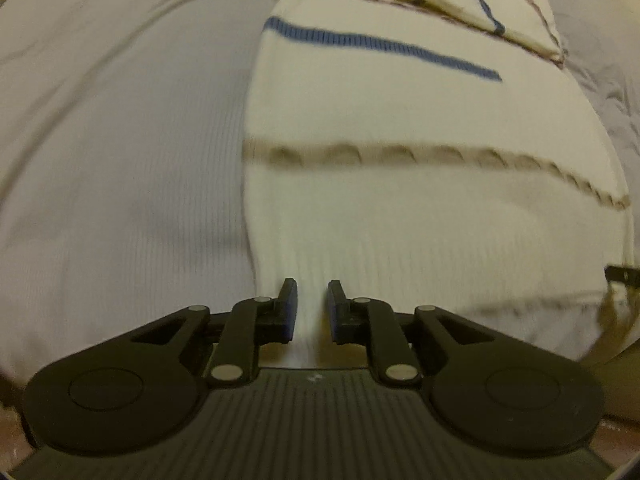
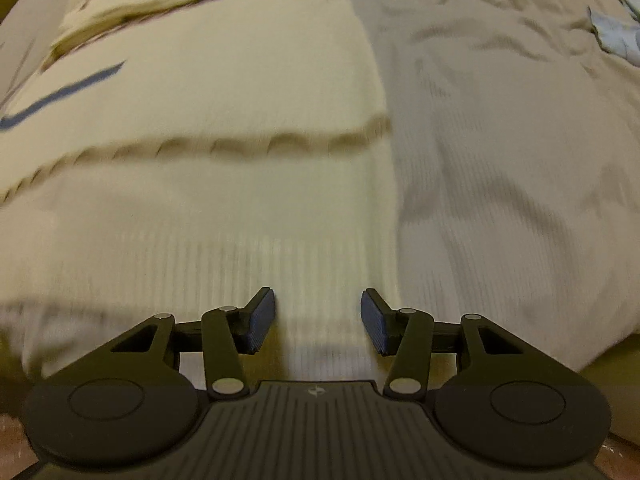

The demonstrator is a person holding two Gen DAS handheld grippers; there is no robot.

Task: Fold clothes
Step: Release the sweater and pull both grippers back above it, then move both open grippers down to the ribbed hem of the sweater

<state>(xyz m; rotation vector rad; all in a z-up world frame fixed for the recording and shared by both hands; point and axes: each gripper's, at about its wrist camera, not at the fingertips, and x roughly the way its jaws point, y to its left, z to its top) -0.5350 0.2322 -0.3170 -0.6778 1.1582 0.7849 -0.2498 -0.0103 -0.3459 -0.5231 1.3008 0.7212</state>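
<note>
Both grippers sit at the ribbed hem of a cream knit sweater spread on a bed.

The left gripper (image 1: 312,308) has its jaws narrowly parted with a ridge of the sweater's (image 1: 400,208) ribbed hem running between them, seemingly not yet pinched; the right gripper (image 2: 318,320) stands wider open astride the hem near the garment's other side edge, holding nothing. Spaced along the bottom edge like this, they look placed to take both hem corners together. The sweater lies flat on the pale ribbed bedspread (image 1: 120,160), its sides already turned in to a narrow panel, sleeves folded across the far end. It is cream, with a blue stripe (image 1: 380,46) and a tan scalloped band (image 1: 400,156).
</note>
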